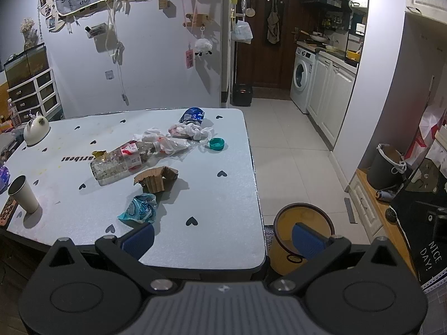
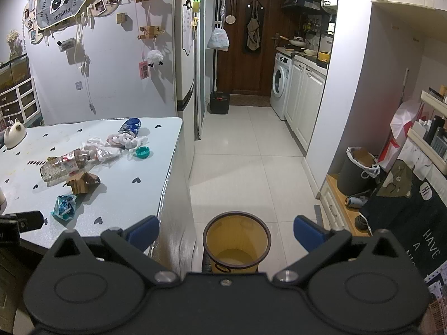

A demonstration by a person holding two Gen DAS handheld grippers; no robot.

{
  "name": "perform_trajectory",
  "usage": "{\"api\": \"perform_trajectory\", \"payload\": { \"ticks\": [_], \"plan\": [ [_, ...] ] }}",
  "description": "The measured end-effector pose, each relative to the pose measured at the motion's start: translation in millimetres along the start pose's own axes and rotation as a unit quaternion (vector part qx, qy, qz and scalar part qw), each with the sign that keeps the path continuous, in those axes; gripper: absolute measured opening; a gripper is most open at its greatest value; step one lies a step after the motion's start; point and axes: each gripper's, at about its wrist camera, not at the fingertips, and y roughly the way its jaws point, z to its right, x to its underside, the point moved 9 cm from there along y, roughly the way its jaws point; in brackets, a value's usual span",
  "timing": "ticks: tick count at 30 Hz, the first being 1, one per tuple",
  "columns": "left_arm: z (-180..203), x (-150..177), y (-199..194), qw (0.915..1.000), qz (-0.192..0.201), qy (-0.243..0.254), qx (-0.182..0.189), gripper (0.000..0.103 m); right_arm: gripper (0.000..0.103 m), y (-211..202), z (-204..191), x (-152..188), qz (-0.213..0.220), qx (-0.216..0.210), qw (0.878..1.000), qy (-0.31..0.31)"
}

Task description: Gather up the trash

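Note:
Trash lies on the pale table (image 1: 218, 206): a crushed clear plastic bottle (image 1: 123, 162), torn cardboard (image 1: 156, 180), a teal wrapper (image 1: 139, 208), crumpled white plastic (image 1: 192, 131), a blue can (image 1: 192, 115) and a teal lid (image 1: 217, 143). A yellow bin (image 2: 237, 244) stands on the floor by the table's near right corner. My left gripper (image 1: 222, 238) hovers open over the table's near edge, empty. My right gripper (image 2: 226, 230) is open above the bin, empty. The same trash shows in the right wrist view, with the bottle (image 2: 64, 164) and wrapper (image 2: 64, 206) nearest.
A paper cup (image 1: 23, 194) and a white cat-shaped object (image 1: 35, 129) stand on the table's left side. A dark lined bin (image 2: 356, 169) sits by the right wall. A tiled floor (image 2: 245, 150) runs back to a washing machine (image 2: 280, 82) and a brown door.

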Motion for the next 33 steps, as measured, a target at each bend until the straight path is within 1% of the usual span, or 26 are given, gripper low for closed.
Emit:
{"api": "perform_trajectory", "payload": {
  "ticks": [33],
  "plan": [
    [1.7, -3.0, -0.3, 1.0000, 0.001, 0.001, -0.001, 0.103, 0.103, 4.9, 2.1, -1.8, 0.000, -0.001, 1.000, 0.001]
  ]
}}
